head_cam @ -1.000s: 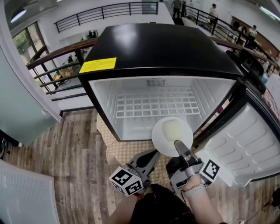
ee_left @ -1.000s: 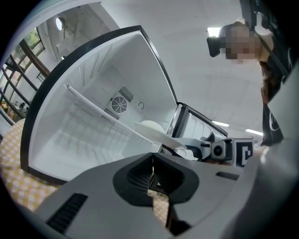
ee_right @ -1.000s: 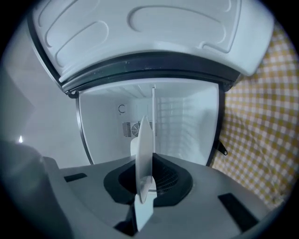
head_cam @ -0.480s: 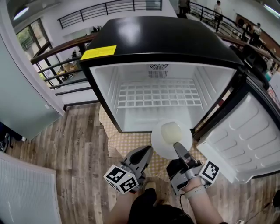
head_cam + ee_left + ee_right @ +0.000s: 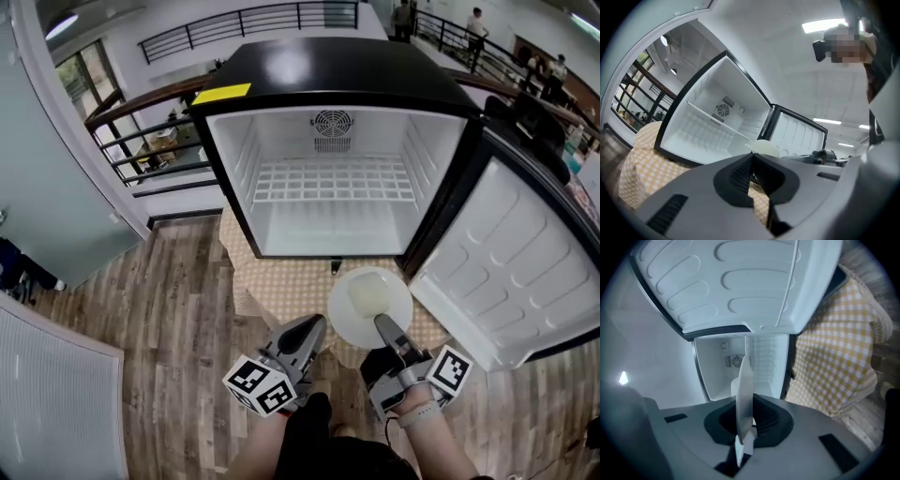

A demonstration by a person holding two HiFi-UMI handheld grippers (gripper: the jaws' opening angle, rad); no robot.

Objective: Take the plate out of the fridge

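The plate (image 5: 367,298) now sits back clear of the fridge (image 5: 328,70) edge, over open cloth (image 5: 281,291). The right gripper (image 5: 381,322) pinches its rim. The left gripper (image 5: 316,322) is pressed together, empty.

Level, side by side: left tongs (image 5: 313,325) pinched together, empty; right tongs (image 5: 381,322) tight on plate (image 5: 366,292) rim.

The fridge (image 5: 328,66) is glossy black outside, the plate (image 5: 356,295) smooth, the floor (image 5: 169,300) grainy wood.
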